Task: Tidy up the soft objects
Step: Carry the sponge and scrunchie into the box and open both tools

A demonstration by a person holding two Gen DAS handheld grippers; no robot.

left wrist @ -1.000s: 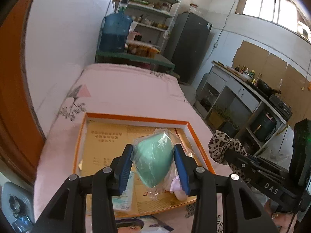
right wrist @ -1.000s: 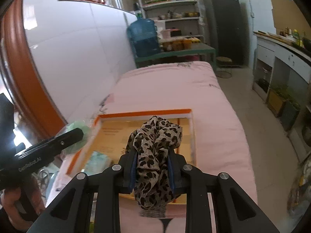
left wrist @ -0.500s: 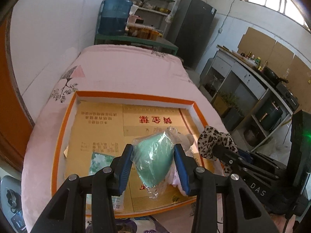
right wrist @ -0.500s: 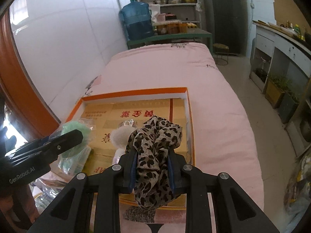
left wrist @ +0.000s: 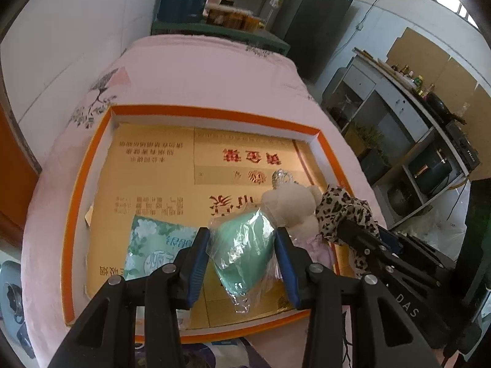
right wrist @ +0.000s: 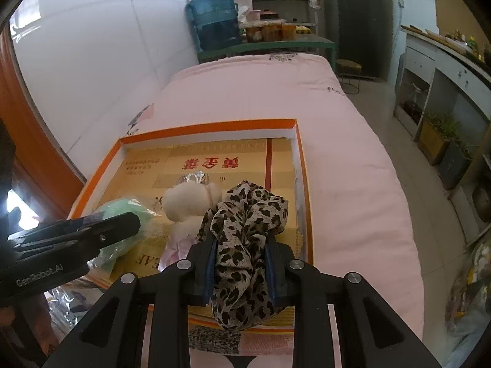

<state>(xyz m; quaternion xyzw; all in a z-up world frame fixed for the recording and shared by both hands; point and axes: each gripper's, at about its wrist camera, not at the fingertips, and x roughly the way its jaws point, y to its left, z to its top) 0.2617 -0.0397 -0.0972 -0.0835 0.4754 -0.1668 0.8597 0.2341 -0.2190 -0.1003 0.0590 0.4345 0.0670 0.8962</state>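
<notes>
My left gripper is shut on a mint-green soft pad in a clear plastic bag, held over the near part of an orange-rimmed shallow box lined with yellow cardboard. My right gripper is shut on a leopard-print cloth, held over the box's near right corner; the cloth also shows in the left wrist view. A cream plush bear in a pink dress lies in the box between the two grippers. A green floral tissue pack lies in the box at the near left.
The box sits on a pink quilted bed against a white wall. Printed bags lie on the bed near the box's front edge. A green table with a blue water jug stands beyond the bed, cabinets at the right.
Both grippers have moved forward and down over the box with their loads. The plush bear and tissue pack have come into full view.
</notes>
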